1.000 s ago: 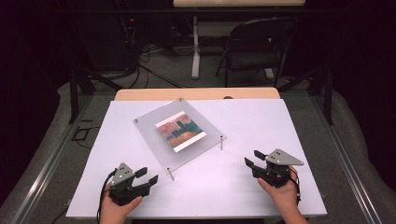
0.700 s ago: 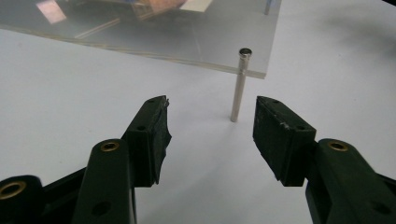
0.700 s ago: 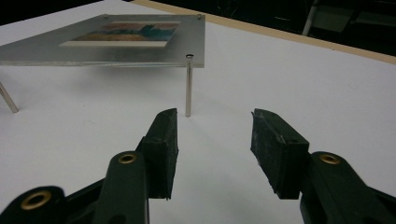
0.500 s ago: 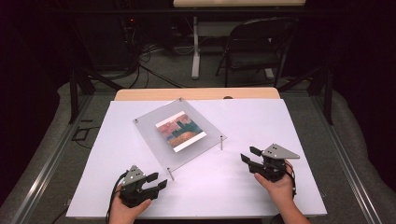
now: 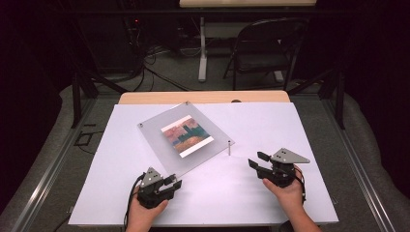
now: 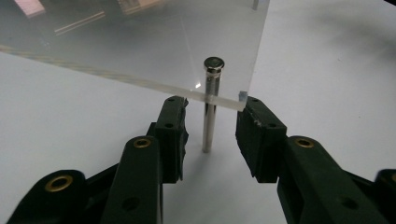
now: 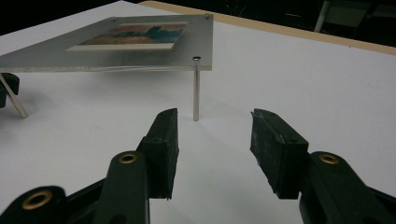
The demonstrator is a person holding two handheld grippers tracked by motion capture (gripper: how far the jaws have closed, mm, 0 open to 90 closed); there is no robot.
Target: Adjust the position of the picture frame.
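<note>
1. Your left gripper [image 6: 210,140] has just been closing its jaws around the near-corner metal post [image 6: 210,107] of the acrylic frame [image 5: 186,137]. The post stands between the pads, but neither pad touches it yet, so the jaws are spread with a gap on each side.

2. Your right gripper [image 7: 212,140] sits with its jaws spread on nothing, aimed at the right-corner post [image 7: 196,88], which stands a little ahead of the tips.

3. The frame lies in the middle of the white table [image 5: 290,125], turned diamond-wise, a clear plate raised on thin metal posts at its corners, with a colourful print [image 5: 187,136] sandwiched in the centre.

4. Expect the plate to be stiff and moderately heavy, with smooth faces that are likely slippery and easy to scratch. The posts look slender and polished; a pinch on one may slide or lever it sideways.

5. Take hold low on the post shaft, or on the plate edge beside the post, squarely between the pads. A corner grip alone will probably let the plate swing, so support the opposite side with your other gripper before lifting.
</note>
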